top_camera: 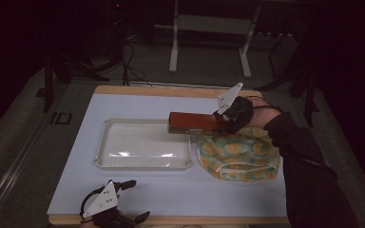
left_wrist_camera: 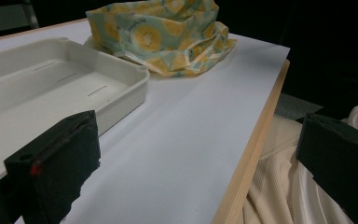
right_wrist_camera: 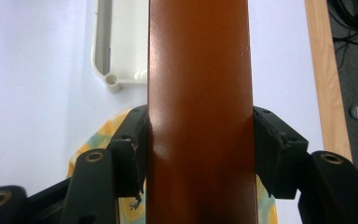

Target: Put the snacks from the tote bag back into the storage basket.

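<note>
So our right tongs are clamped on a long brown box, one black jaw pressed against each long side, which the right gripper view shows really well. We're holding the box roughly level in the air, with its far end poking over the back right corner of the white tray and the gripped end above the yellow patterned cloth. That cloth sits bunched up on the table just right of the tray, touching it or very nearly.

Our left tongs are released, jaws spread wide with nothing between them, parked low at the near left edge of the table, well apart from the box. From the left gripper view we look past them across the bare table top to the tray and the cloth.
</note>
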